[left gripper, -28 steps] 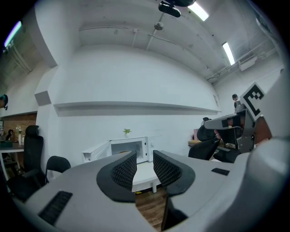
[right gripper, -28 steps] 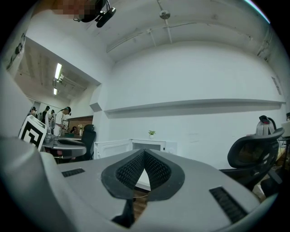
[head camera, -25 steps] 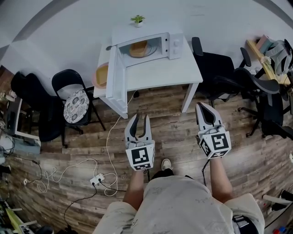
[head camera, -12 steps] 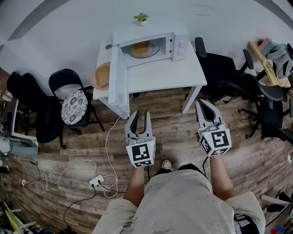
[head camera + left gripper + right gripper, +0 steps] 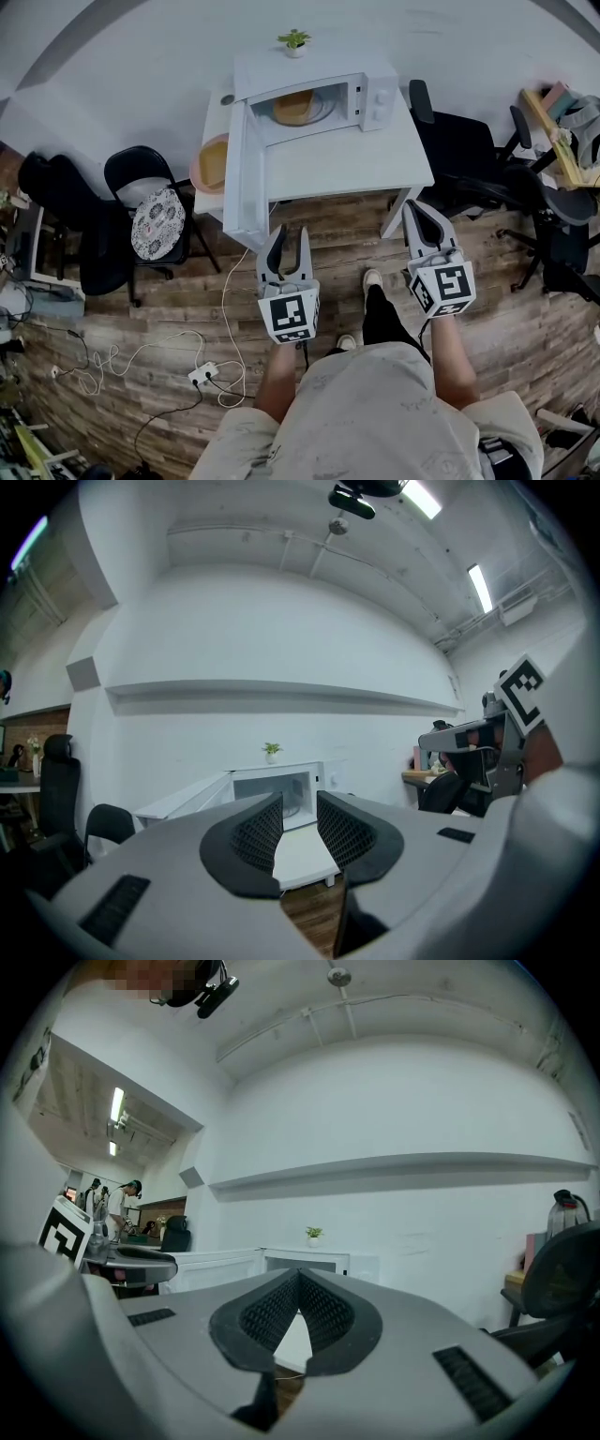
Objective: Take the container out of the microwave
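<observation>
**A:** The left gripper (image 5: 288, 240): how is it held?

**B:** Its jaws are apart with nothing between them, and it points toward the table (image 5: 347, 159). It hangs over the wood floor, short of the table's front edge. Its own view frames the microwave (image 5: 375, 89) in the gap between the jaws.

**A:** And the right gripper (image 5: 413, 214)?

**B:** Its jaws are pressed together at the tips and hold nothing. It is level with the left one, near the table's front right leg. It looks idle, probably because nothing needs it yet.

**A:** Where is the container (image 5: 293, 108)?

**B:** It is inside the microwave, a tan dish on the turntable. The microwave sits at the back of the table against the wall, with a small plant (image 5: 295, 40) on top.

**A:** Is the door (image 5: 242, 178) in the way?

**B:** No. It is swung wide to the left and juts past the table's edge, so the cavity is open from the front.

**A:** What stage is this?

**B:** Likely the approach. The person stands back with one foot forward, and both grippers are well apart from the container. The parted left jaws seem readied for the grasp.
</observation>
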A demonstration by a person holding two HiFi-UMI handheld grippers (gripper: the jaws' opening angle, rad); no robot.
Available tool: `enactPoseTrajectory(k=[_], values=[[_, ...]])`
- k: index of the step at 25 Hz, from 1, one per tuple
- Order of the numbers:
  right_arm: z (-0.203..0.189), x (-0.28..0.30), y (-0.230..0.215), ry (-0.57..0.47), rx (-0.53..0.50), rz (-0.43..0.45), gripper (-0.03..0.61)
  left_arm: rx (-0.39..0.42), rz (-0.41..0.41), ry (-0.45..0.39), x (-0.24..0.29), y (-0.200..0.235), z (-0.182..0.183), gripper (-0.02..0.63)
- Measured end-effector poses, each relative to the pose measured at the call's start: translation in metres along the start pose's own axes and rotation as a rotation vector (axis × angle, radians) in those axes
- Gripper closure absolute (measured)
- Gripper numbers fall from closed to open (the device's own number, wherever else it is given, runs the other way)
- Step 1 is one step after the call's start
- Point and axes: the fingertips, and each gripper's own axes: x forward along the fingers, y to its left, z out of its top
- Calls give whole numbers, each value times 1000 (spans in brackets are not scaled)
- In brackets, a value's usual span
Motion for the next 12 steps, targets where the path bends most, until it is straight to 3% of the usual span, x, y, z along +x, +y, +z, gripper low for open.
enactPoseTrajectory(k=[12], values=[[7, 111, -57, -22, 17, 101, 565, 6, 98, 23, 100, 16, 12, 495]])
